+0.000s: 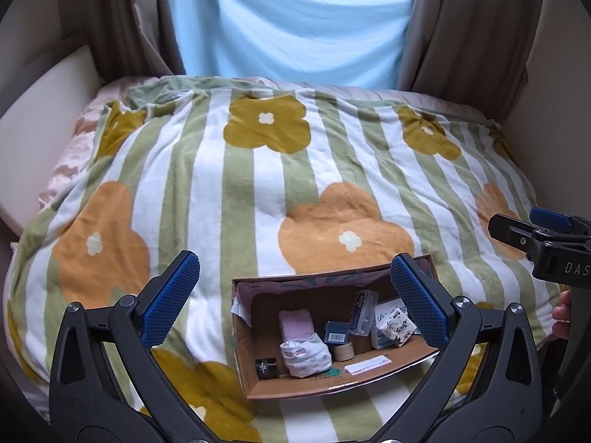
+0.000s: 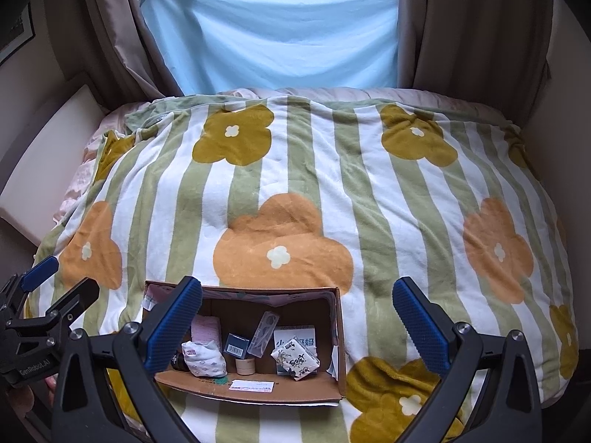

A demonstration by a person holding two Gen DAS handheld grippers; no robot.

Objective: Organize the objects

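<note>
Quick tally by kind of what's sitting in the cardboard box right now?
In the cardboard box:
Tissue packs: 2
Pink cloth: 1
Blue carton: 1
Clear case: 1
Tape roll: 1
Black jar: 1
Total: 7

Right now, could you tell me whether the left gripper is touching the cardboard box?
Cannot tell. In the left wrist view the open left gripper has one blue pad overlapping the cardboard box rim, but neither view shows whether it hangs above the rim or rests on it.

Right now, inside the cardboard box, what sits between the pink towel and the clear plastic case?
A small dark blue box stands between pink towel and clear case, seen in both wrist views.
</note>
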